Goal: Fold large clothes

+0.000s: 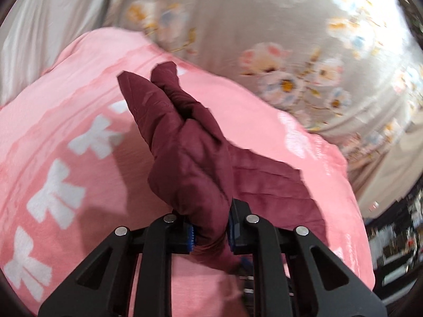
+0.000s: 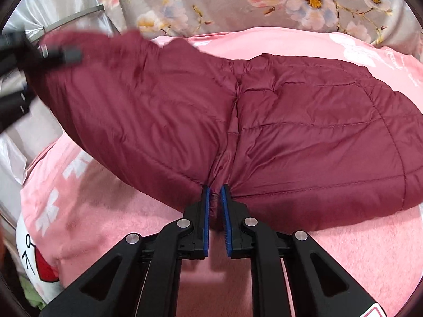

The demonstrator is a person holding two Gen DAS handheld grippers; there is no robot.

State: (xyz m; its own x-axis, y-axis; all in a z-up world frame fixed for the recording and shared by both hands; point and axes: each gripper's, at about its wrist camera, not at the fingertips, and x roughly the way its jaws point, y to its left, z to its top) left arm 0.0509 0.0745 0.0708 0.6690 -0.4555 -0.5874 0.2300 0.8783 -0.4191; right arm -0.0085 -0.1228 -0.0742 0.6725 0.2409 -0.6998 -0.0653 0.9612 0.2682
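A pink bow-printed blanket (image 2: 111, 227) over a floral bedspread (image 2: 216, 2) serves as the folding surface for a maroon quilted jacket (image 2: 304, 132).

Nearest in the right wrist view, the right gripper (image 2: 215, 192) is closed on a pinch of the jacket's near hem, at the seam where sleeve and body meet. The body is spread flat to the right of that seam, and the long axis runs roughly left to right across the blanket. The sleeve is raised up and to the left, its far end held by the left gripper (image 1: 211, 227), whose jaws are clamped on bunched maroon fabric. The step in hand is judged to be the sleeve fold; next, the sleeve would need to be carried over the body and laid flat while the hem is kept pinned.
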